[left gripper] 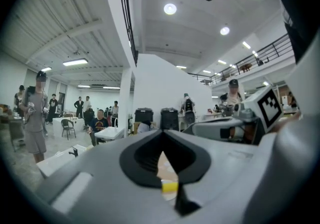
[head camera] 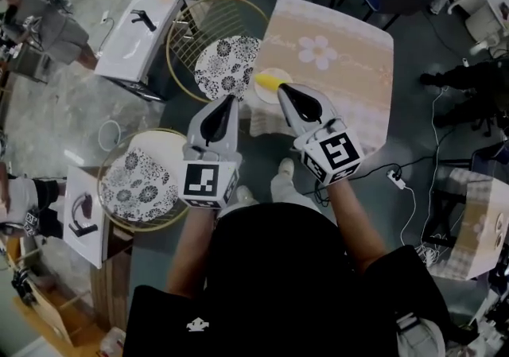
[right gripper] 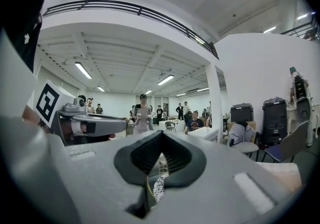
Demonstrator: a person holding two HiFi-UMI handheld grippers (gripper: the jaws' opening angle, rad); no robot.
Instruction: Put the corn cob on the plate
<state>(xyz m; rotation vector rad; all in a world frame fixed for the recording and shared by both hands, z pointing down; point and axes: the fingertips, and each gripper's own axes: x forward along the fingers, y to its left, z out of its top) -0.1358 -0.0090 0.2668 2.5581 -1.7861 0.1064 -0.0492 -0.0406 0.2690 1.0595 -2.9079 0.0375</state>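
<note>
Currently the corn cob (head camera: 267, 81) lies on a small pale plate (head camera: 274, 71) at the near left edge of the table (head camera: 350, 69). A beige tablecloth (head camera: 362, 109) with a white flower print covers the table.

Right tongs (head camera: 285, 91): the tip sits over the near rim of the plate, just beside the cob. Whether it touches the cob cannot be told from the head view. In the right gripper view the jaws meet with nothing gripped; only floor and a patterned surface show through the slot behind the pads.

Left tongs (head camera: 230, 98): beside the right pair and just left of the plate, over the gap between the table and a round gold wire stand (head camera: 179, 37). The jaws are closed and empty. In the left gripper view a yellow bit of the cob shows through the slot, beyond the jaws and not between them.

A black-and-white floral disc (head camera: 227, 67) rests on that wire stand, just left of the plate. A second floral disc (head camera: 139, 182) sits on another gold stand nearer the person, to the left.
</note>
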